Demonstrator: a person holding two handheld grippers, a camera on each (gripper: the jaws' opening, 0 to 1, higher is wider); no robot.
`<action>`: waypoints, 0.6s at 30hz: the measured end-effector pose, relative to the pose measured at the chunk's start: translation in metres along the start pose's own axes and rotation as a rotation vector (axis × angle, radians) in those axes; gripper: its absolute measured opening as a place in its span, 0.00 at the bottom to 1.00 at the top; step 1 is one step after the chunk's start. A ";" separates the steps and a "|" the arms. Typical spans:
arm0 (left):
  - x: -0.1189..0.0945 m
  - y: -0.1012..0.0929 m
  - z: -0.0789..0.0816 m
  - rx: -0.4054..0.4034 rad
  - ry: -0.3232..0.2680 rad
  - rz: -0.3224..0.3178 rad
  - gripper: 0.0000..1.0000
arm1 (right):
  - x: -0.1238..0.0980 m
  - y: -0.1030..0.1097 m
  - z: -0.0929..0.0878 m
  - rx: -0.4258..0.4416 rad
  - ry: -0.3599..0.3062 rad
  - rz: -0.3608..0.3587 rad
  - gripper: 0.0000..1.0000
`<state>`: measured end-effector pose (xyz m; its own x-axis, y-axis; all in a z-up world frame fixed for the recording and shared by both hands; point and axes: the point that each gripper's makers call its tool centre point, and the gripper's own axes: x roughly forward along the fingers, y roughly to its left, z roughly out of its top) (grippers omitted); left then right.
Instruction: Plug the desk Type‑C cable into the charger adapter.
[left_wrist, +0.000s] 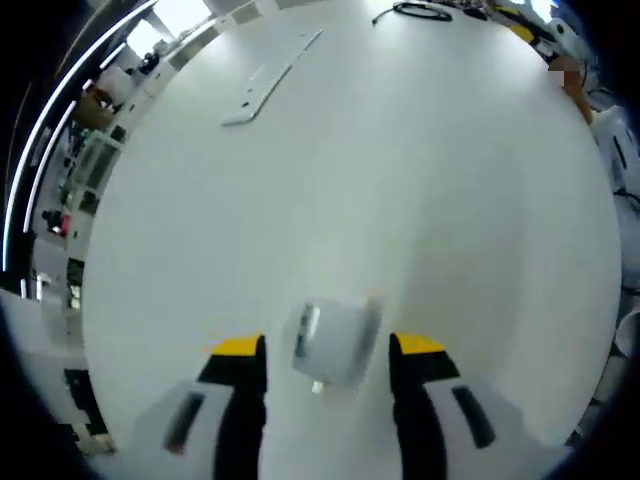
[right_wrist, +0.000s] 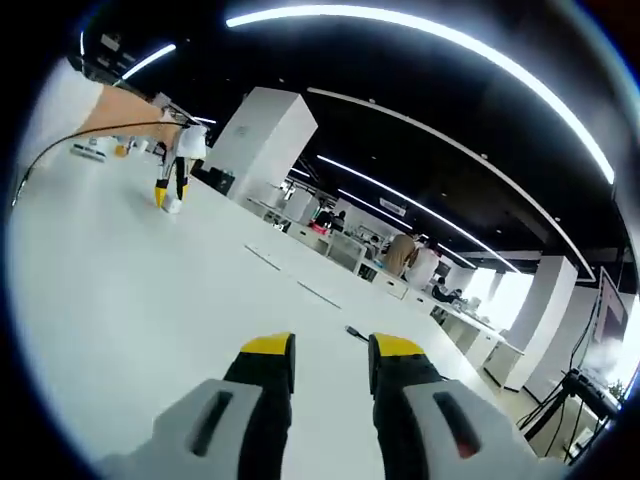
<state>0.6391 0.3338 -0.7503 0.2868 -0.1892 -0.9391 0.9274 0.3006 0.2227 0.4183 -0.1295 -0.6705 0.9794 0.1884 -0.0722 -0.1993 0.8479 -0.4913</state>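
No lettering, label, brand or number can be read in either view; the charger adapter (left_wrist: 332, 340) looks blurred and its markings are illegible.

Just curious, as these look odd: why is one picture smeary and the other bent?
Left gripper view: the adapter between the jaws looks blurred, and the white desk shows hardly any shadow. Right gripper view: sharper, ceiling lights curve from the fisheye lens.

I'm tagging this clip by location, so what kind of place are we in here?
Probably a large open-plan office or lab. The work goes on at a broad white table; beyond it stand rows of desks with people at them, under long ceiling light strips and white square pillars.
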 end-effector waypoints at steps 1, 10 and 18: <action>0.001 -0.002 0.000 0.002 0.004 -0.005 0.47 | 0.001 0.001 -0.001 -0.004 0.004 0.002 0.29; 0.004 -0.014 0.001 0.011 0.011 -0.094 0.35 | 0.002 0.003 -0.001 -0.017 0.011 0.011 0.29; 0.003 -0.018 0.000 0.043 0.034 -0.124 0.27 | 0.002 0.005 0.000 -0.022 0.011 0.018 0.29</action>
<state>0.6231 0.3272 -0.7575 0.1616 -0.1906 -0.9683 0.9650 0.2359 0.1146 0.4193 -0.1248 -0.6734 0.9761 0.1976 -0.0904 -0.2158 0.8331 -0.5092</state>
